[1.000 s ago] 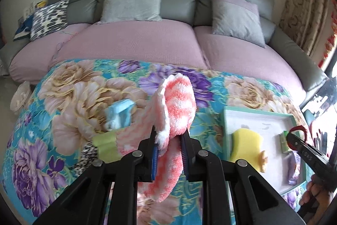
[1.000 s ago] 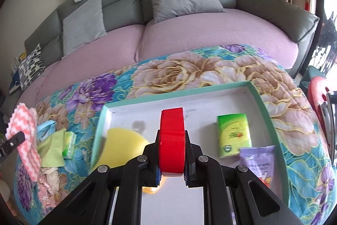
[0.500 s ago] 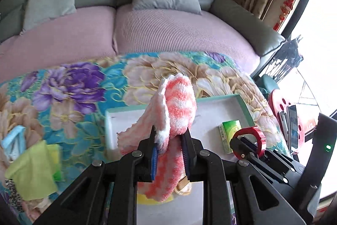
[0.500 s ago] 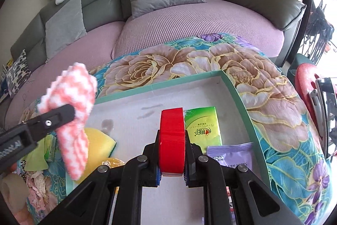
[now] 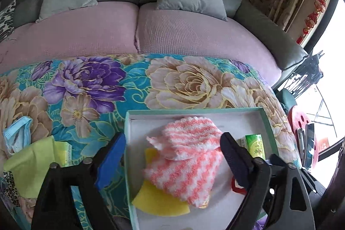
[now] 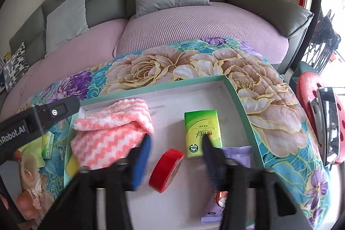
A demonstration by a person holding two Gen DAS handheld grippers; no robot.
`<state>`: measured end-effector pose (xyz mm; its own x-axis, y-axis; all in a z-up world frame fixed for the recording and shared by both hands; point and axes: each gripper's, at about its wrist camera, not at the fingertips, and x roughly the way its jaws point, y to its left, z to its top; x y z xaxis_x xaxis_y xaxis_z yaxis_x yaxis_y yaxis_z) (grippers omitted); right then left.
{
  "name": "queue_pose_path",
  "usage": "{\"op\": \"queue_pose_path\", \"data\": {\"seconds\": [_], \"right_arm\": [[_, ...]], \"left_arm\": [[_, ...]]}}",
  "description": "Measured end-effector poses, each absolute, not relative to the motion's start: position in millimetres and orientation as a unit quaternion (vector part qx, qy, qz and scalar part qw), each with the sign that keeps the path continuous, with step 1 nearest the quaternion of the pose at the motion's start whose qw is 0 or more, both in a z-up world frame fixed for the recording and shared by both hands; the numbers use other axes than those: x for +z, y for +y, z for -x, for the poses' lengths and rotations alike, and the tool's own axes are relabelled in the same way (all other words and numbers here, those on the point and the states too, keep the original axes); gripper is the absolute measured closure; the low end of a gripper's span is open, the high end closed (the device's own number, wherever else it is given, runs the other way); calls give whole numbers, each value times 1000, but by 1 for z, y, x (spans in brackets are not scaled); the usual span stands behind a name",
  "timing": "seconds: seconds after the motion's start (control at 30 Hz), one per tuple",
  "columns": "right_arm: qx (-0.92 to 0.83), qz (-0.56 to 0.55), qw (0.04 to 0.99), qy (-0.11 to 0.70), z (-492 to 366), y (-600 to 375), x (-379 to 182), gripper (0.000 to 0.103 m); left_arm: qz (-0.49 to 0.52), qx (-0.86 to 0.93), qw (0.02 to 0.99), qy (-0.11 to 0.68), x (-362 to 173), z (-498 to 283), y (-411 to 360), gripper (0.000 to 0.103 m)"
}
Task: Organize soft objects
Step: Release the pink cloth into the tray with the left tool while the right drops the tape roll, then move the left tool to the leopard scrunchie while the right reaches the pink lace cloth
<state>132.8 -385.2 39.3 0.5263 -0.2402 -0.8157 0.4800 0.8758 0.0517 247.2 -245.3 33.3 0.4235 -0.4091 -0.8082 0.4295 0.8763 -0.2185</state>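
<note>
Landmark: tray [image 5: 127,143], teal-rimmed, on the floral quilt.
Left of tray: green cloth [image 5: 30,165], blue mask [image 5: 15,135], small green pack [image 6: 47,144]; loose, outside the rim.
Left gripper [image 5: 172,156]: spread wide, gripping nothing; blue pad outside the tray's left wall, black finger over its middle.
Towel [image 5: 185,156]: pink-white, folded, in the tray's left half, atop the yellow sponge [image 5: 159,199]; long axis roughly across the tray.
Right gripper [image 6: 175,150]: released, jaws wide.
Tape [image 6: 166,166]: red roll, tilted on the tray floor, between those fingers.
Right of tape: tissue pack [image 6: 201,133], purple pouch [image 6: 237,152], inside the tray.
Deciding relation: leftover soft things left of tray, nearer the left gripper; probably its pick.
</note>
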Motion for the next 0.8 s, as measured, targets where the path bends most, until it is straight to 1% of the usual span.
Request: {"op": "queue_pose_path", "data": {"seconds": [0.03, 0.07, 0.2, 0.4, 0.63, 0.8], "right_arm": [[-213, -128, 862, 441, -132, -384, 40, 5], [-215, -119, 862, 442, -132, -383, 40, 2], [-215, -94, 861, 451, -132, -376, 39, 0], [-218, -86, 863, 448, -127, -364, 42, 0], [-211, -99, 869, 437, -114, -349, 52, 0], [-175, -101, 882, 427, -109, -318, 58, 0]], "left_arm": [[-10, -238, 849, 472, 34, -248, -239, 3], [-10, -228, 853, 469, 33, -249, -234, 3], [-21, -179, 866, 467, 28, -252, -212, 3], [-23, -132, 875, 465, 25, -245, -171, 3], [10, -79, 889, 452, 36, -226, -92, 3], [45, -40, 899, 434, 46, -211, -27, 3]]}}
